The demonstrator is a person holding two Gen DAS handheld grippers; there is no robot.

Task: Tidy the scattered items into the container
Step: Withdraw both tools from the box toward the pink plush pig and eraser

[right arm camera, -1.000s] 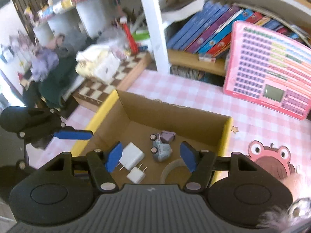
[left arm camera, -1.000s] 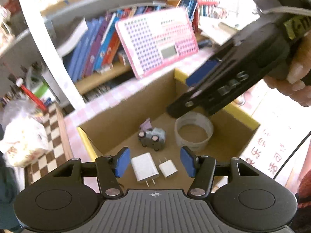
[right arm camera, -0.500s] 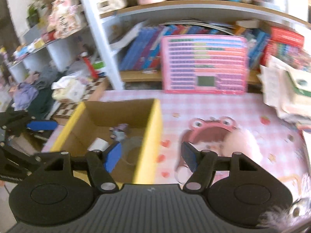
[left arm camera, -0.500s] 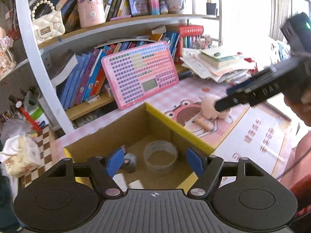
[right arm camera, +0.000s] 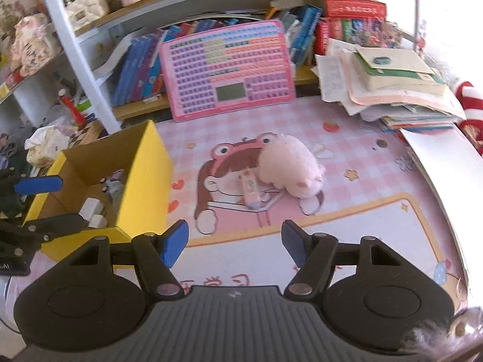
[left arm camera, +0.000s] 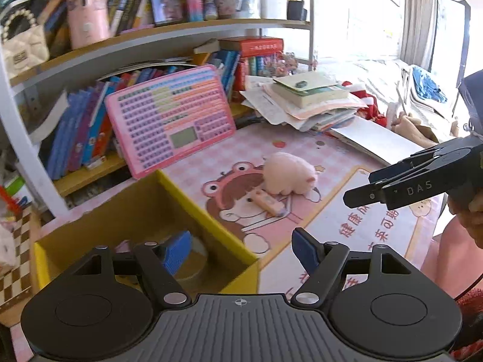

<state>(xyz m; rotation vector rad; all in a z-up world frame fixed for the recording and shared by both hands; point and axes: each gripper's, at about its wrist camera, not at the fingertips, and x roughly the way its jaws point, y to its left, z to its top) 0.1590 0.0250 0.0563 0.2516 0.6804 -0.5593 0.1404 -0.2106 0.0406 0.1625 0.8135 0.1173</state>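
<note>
A cardboard box with a yellow rim (left arm camera: 211, 226) stands on the left of the pink mat. In it lie a tape ring (left arm camera: 196, 262), white chargers (right arm camera: 90, 208) and a small toy car (right arm camera: 113, 188). A pink plush (right arm camera: 288, 163) lies on the mat right of the box, with a small pink stick-shaped item (right arm camera: 249, 190) against its left side. My left gripper (left arm camera: 240, 241) hangs open and empty above the box's right corner. My right gripper (right arm camera: 234, 230) is open and empty over the mat, short of the plush. Its fingers (left arm camera: 392, 187) show at the right in the left wrist view.
A pink keyboard-like board (right arm camera: 226, 69) leans on the bookshelf behind the mat. A pile of books and papers (right arm camera: 386, 84) sits at the back right. A white sheet (right arm camera: 437, 154) lies along the right edge. A person's hand (left arm camera: 471, 211) holds the right gripper.
Both views have swung right, from the box's inside to the mat with the plush. The right gripper moved off the box to the right. The left jaws have widened.
</note>
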